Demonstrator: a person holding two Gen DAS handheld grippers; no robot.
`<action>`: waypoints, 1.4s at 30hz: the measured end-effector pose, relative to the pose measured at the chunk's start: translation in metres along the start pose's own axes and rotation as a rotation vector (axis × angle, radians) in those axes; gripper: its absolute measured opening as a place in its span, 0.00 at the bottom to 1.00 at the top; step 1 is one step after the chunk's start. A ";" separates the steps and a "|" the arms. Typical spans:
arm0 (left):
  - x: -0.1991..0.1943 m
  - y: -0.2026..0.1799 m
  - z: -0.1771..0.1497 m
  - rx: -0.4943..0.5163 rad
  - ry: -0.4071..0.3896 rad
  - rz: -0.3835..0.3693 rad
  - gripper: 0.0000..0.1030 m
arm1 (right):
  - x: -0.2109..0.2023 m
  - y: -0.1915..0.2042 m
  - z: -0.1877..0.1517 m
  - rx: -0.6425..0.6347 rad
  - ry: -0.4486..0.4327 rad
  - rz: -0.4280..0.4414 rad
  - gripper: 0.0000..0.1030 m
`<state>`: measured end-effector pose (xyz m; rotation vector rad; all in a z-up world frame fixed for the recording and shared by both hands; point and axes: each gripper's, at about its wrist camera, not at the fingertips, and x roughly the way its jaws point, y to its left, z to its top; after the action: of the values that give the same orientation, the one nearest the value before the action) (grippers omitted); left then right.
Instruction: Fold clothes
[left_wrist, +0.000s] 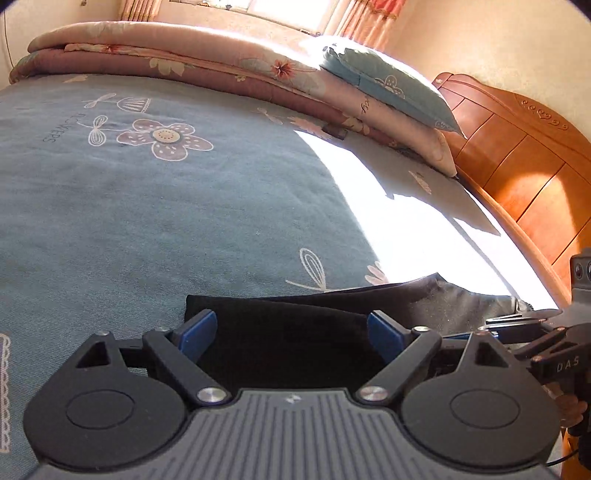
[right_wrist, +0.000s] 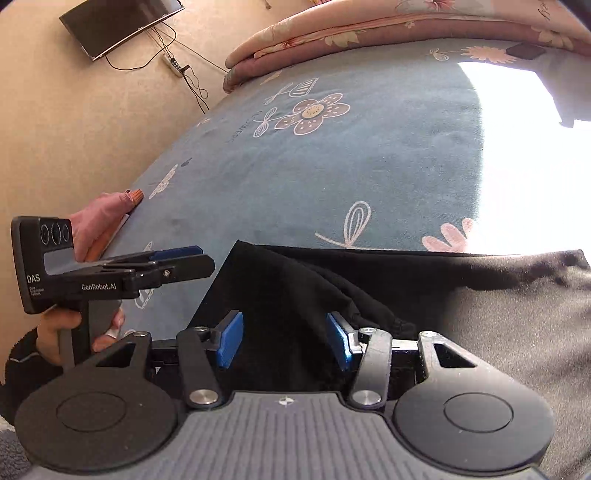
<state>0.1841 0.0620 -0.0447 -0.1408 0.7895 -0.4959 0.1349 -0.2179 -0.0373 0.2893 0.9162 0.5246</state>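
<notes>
A black garment (right_wrist: 369, 295) lies folded at the near edge of the bed (left_wrist: 147, 206), on its blue flowered sheet. The left gripper (left_wrist: 291, 332) and the right gripper (right_wrist: 284, 339) both hover just over the dark cloth, each with its blue pads spread apart and pinching nothing.

Sunlit blue floral bed (left_wrist: 166, 206), wooden headboard (left_wrist: 517, 155), wall television (right_wrist: 118, 26).
</notes>
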 end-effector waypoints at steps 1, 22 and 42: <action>-0.007 -0.007 0.000 0.020 0.000 0.013 0.89 | -0.002 0.006 -0.012 -0.018 -0.009 -0.007 0.53; -0.011 -0.004 -0.063 -0.254 0.203 -0.050 0.90 | -0.050 0.018 -0.115 -0.007 -0.168 -0.187 0.59; -0.004 -0.015 -0.071 -0.289 0.223 -0.106 0.90 | -0.030 -0.005 -0.154 0.047 -0.194 -0.274 0.77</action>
<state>0.1260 0.0549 -0.0877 -0.4017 1.0744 -0.5004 -0.0034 -0.2363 -0.1086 0.2472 0.7647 0.2181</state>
